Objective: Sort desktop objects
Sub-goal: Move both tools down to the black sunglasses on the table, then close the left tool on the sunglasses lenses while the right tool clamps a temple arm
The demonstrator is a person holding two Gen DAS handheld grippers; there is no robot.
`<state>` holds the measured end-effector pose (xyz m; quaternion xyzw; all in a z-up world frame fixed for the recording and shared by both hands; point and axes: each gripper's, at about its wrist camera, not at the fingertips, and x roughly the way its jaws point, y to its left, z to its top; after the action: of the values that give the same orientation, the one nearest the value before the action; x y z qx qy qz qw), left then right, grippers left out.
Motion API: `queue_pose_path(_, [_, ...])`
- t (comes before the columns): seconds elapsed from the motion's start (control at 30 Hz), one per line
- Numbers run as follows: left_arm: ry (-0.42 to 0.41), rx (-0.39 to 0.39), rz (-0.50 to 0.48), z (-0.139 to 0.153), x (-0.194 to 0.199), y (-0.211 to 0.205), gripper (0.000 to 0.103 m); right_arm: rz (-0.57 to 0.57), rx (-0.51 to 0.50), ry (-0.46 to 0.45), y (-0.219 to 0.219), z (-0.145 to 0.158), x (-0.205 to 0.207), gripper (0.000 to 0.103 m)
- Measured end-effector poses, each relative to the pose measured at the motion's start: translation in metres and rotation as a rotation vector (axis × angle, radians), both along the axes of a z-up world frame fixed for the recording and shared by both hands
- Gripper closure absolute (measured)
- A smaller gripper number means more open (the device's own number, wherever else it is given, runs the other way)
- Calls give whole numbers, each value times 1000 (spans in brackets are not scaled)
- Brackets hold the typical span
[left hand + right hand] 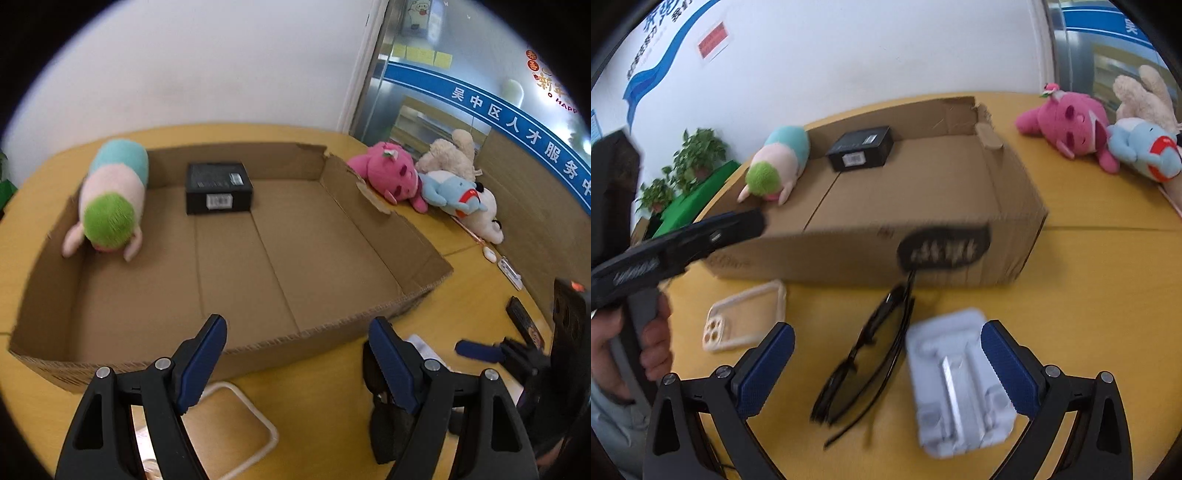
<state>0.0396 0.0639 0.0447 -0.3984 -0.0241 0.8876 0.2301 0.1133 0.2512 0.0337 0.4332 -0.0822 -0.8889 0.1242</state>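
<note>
My left gripper (299,330) hangs open over the near wall of a shallow cardboard box (280,349), with nothing between its fingers. In the box lie a plush toy with a green head (110,201) and a small black carton (218,188). My right gripper (888,332) is open too, low over the yellow table. Folded black sunglasses (864,369) and a white moulded plastic insert (956,384) lie between its fingers, untouched. A cream phone case (746,321) rests to the left of them and shows under my left gripper as well (229,424). The picture is blurred by motion.
Pink (391,173), blue (450,192) and cream (454,155) plush toys lie piled at the table's right rear. Small white items (511,273) and a black device (524,325) lie along the right edge. A hand (653,332) holds the left gripper (701,236). Potted plants (698,151) stand beyond the table.
</note>
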Motion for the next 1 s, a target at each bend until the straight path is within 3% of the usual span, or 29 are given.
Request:
queue_pose_path(0.13, [21, -44, 1, -2, 3, 9, 24, 65, -29, -63, -17, -19, 16, 2])
queue_pose_path(0.33, [15, -7, -29, 5, 9, 9, 24, 102, -39, -94, -32, -36, 22, 5])
queue_pose_path(0.43, [9, 18, -79, 5, 16, 13, 24, 99, -25, -92, -30, -40, 20, 16])
queue_pose_path(0.5, [-27, 32, -125, -1, 17, 20, 24, 130, -16, -99, -29, -42, 20, 36])
queue_pose_path(0.63, [-116, 59, -179, -21, 15, 34, 24, 136, 3, -93, -17, -44, 25, 43])
queue_pose_path(0.7, [-170, 71, -193, -32, 12, 41, 24, 120, 16, -91, -12, -43, 26, 57])
queue_pose_path(0.83, [-234, 92, -223, -46, 11, 54, 24, 136, -30, -93, -8, -42, 27, 58])
queue_pose_path(1.0, [-317, 111, -234, -64, 9, 63, 25, 164, -5, -77, -21, -42, 25, 62])
